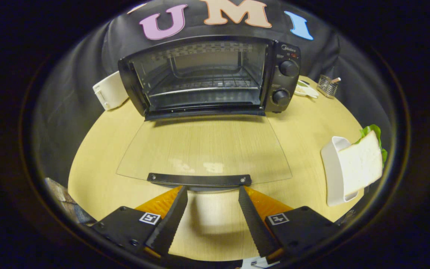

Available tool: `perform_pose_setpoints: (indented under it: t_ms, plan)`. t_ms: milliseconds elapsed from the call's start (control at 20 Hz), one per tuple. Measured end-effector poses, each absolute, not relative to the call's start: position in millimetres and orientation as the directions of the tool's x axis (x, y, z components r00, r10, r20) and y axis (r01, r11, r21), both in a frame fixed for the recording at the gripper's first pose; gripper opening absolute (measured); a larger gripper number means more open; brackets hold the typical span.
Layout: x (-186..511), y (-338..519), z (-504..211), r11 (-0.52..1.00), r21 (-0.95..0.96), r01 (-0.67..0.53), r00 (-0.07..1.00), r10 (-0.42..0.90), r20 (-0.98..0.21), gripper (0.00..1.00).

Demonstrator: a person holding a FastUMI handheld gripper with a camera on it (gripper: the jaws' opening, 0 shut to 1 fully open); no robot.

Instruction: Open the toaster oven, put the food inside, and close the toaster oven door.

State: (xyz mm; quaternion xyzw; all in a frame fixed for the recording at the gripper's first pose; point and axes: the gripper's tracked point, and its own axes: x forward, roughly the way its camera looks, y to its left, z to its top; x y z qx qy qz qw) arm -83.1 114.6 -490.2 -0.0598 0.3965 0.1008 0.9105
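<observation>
The black toaster oven (pixel 215 74) stands at the back of the round wooden table (pixel 99 179). Its glass door (pixel 203 149) lies folded down flat toward me, and the wire rack inside is bare. The door's dark handle bar (pixel 199 179) runs just ahead of my fingertips. My gripper (pixel 212 189) is open, with nothing between its fingers, which sit a little short of the handle on either side of its middle. To the right, a sandwich (pixel 362 162) with white bread and green lettuce rests on a white dish (pixel 333 179).
A white box (pixel 109 90) stands left of the oven. Behind the oven's right side are a small white plate (pixel 306 89) and a wire holder (pixel 327 86). The table's edge curves close on both sides.
</observation>
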Motion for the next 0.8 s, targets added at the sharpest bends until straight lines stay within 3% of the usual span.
perform_pose_setpoints:
  t_ms: [400, 800]
  plan:
    - [-83.0, 114.5, -490.3, 0.971, -0.031, -0.237, 0.645, 0.133, -0.752, 0.88]
    - [-99.2, 99.5, -440.3, 0.946, 0.061, -0.320, 0.597, 0.251, -0.762, 0.88]
